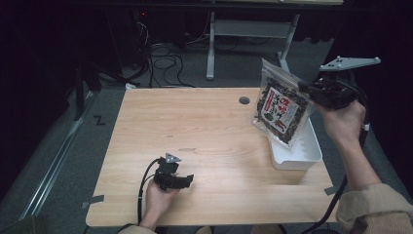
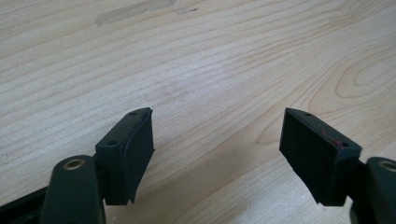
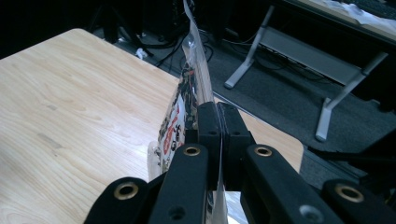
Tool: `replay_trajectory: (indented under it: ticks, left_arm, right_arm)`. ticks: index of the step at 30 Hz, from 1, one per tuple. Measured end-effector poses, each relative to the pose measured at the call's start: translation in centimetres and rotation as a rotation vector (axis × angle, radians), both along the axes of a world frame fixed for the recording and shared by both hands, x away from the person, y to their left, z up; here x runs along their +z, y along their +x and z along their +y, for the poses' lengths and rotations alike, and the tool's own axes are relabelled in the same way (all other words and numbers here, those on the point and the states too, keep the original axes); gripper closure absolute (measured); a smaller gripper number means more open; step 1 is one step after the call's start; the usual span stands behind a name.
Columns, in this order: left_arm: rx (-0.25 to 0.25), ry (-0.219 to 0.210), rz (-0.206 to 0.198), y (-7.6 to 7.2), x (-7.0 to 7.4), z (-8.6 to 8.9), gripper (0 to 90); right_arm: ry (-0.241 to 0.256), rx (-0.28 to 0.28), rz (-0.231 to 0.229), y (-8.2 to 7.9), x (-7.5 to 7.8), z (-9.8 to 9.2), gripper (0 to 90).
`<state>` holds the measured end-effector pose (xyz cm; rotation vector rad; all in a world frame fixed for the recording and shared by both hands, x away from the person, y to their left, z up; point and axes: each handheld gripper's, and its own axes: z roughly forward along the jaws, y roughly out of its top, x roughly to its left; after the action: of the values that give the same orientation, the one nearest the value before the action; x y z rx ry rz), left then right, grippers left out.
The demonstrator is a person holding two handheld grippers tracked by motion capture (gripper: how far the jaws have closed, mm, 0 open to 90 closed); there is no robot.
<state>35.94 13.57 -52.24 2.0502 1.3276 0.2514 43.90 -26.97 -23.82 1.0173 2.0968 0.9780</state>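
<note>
A clear snack bag (image 1: 281, 106) with dark contents and a red-and-white label hangs in the air above the white tray (image 1: 304, 157) at the table's right side. My right gripper (image 1: 307, 88) is shut on the bag's right edge. In the right gripper view the jaws pinch the bag (image 3: 184, 109) edge-on, with my right gripper (image 3: 218, 114) clamped on the plastic. My left gripper (image 1: 187, 179) rests low near the table's front edge, held in a hand. The left gripper view has my left gripper (image 2: 217, 135) open over bare wood, nothing between its fingers.
The wooden table (image 1: 195, 126) has a round cable hole (image 1: 244, 100) at the back. Behind it stand metal desk legs (image 1: 211, 48) and loose cables (image 1: 165, 63) on the grey floor. Tape tabs mark the table's front corners.
</note>
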Motion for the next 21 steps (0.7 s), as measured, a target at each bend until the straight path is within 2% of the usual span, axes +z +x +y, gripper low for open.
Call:
replay_trajectory:
  ticks: [1, 8, 12, 17, 21]
  left_arm:
    - [0.005, -0.002, -0.008, -0.1, 0.0, 0.0, 26.0]
    - [0.013, -0.006, -0.019, 0.0, 0.1, 0.0, 25.5]
    - [0.01, 0.002, -0.028, -0.2, 0.1, 0.0, 25.4]
    - [0.006, 0.015, -0.02, -0.1, 0.0, -0.1, 25.6]
    - [0.006, 0.026, -0.024, -0.2, 0.1, -0.2, 25.7]
  right_arm:
    - [0.012, -0.014, -0.002, -0.1, -0.1, -0.6, 90.0]
    - [0.007, -0.045, -0.002, 0.0, -0.5, -2.4, 90.0]
    - [0.013, -0.067, 0.0, 0.0, -0.9, -3.2, 90.0]
    - [0.021, -0.111, 0.017, 0.3, -1.7, -4.5, 90.0]
    - [0.016, -0.12, 0.018, 0.3, -2.1, -4.9, 90.0]
